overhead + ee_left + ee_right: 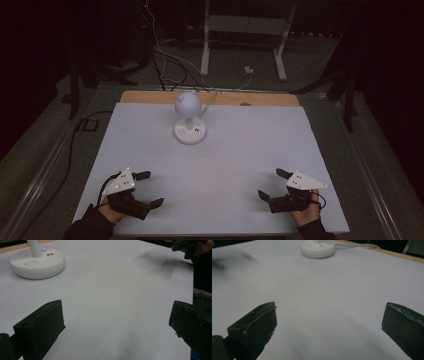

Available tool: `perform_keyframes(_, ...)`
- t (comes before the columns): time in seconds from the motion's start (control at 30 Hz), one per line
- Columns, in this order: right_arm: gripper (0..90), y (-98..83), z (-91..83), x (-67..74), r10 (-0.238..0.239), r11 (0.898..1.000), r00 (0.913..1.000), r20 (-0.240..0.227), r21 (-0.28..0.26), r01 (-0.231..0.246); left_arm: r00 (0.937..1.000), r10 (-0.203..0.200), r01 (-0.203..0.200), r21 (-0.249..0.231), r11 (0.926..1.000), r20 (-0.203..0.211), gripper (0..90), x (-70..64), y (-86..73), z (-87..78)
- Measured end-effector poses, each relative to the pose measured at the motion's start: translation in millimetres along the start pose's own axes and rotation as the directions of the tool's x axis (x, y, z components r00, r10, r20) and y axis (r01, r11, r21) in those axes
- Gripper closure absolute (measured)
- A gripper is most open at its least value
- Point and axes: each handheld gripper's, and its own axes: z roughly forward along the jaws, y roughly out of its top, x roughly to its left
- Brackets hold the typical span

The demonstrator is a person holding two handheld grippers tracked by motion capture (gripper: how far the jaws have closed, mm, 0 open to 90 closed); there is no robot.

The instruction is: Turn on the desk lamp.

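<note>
Small white desk lamp with a round plastic base and dome shade (189,120) stands at twelve o'clock on the pale grey worktop (220,160), well apart from both tools. Left gripper (148,189) at seven o'clock and right gripper (270,184) at five o'clock rest with jaws spread, holding nothing. Likely hazard: a high push on the shade could tip the lamp, or its white cable (210,97) could snag.
</note>
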Motion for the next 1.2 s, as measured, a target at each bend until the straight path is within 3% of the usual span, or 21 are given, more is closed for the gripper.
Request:
perform_keyframes(0.37, 0.0, 1.6, -3.2, 1.1, -0.019, 1.0, 0.9996, 0.022, -0.017, 0.019, 1.0, 0.006, -0.006, -0.001, 1.0, 0.001, 0.4, -0.6, 0.0, 0.6)
perform_keyframes(0.77, 0.0, 2.1, -2.6, 3.5, -0.02, 0.999, 0.9997, 0.015, -0.026, 0.02, 0.9999, 0.015, -0.015, 0.004, 0.9999, 0.008, 0.3, -1.5, 0.0, 1.4)
perform_keyframes(0.9, 0.0, 3.3, -3.2, 5.8, -0.049, 0.998, 0.9984, 0.029, -0.028, 0.049, 0.9995, 0.029, -0.03, 0.003, 0.9996, 0.013, 0.3, -4.7, 2.9, 1.5)
perform_keyframes(1.2, 0.0, 4.0, -5.5, 5.6, -0.03, 0.998, 0.9988, 0.039, -0.051, 0.032, 0.998, 0.056, -0.056, 0.006, 0.9984, 0.03, 0.3, -8.6, 8.8, 4.9)
